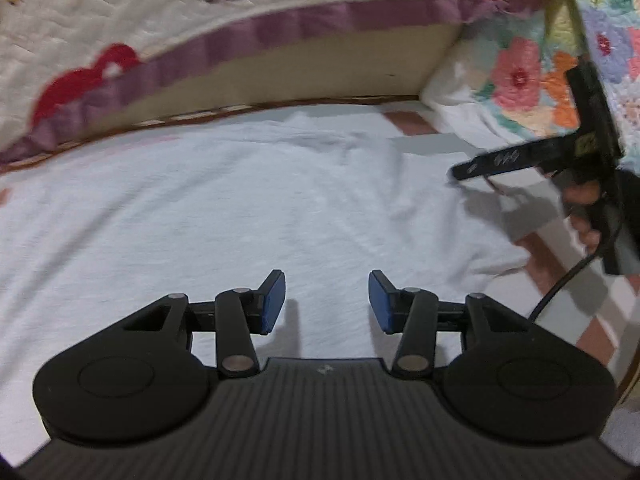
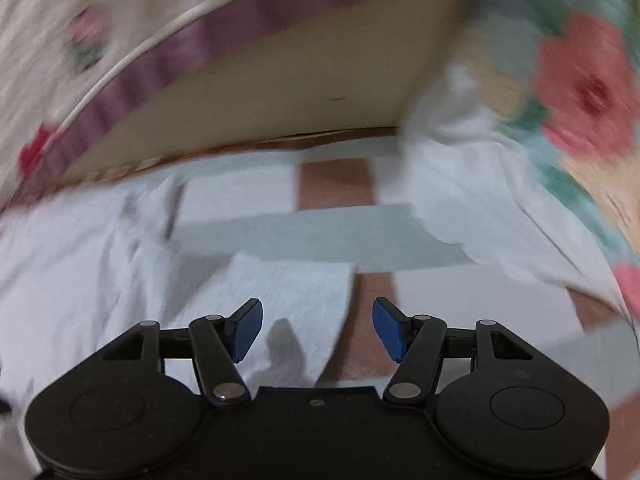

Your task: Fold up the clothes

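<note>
Two open tools hover over a spread white cotton garment (image 1: 248, 200).
Nearest, the left tool (image 1: 327, 300) gapes empty above the cloth's middle; the right tool (image 2: 317, 330) stands wide over a white corner on the pink-and-grey checked floor mat (image 2: 334, 190). Pinch edges squarely, lifting both evenly toward the purple-trimmed quilt (image 1: 240, 36).
</note>
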A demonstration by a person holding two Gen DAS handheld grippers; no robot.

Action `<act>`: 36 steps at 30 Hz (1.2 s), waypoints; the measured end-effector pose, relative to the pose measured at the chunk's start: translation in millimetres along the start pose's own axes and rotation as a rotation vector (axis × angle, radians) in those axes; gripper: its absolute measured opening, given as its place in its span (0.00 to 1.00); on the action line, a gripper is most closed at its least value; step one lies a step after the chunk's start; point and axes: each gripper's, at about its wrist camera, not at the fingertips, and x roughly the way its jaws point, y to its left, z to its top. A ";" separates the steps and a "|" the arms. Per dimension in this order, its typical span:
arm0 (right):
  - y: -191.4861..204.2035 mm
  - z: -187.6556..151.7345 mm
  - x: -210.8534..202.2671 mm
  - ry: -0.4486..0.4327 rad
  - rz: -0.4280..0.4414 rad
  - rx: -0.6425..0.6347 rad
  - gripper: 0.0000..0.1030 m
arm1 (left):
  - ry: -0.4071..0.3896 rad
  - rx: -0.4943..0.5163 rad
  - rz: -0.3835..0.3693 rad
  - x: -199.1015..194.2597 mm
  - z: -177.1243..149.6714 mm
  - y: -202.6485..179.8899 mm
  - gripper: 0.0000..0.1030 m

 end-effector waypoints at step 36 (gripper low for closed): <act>-47.9 -58.1 -48.4 0.190 0.302 1.102 0.63 | 0.026 -0.088 0.045 19.0 -28.4 -36.2 0.49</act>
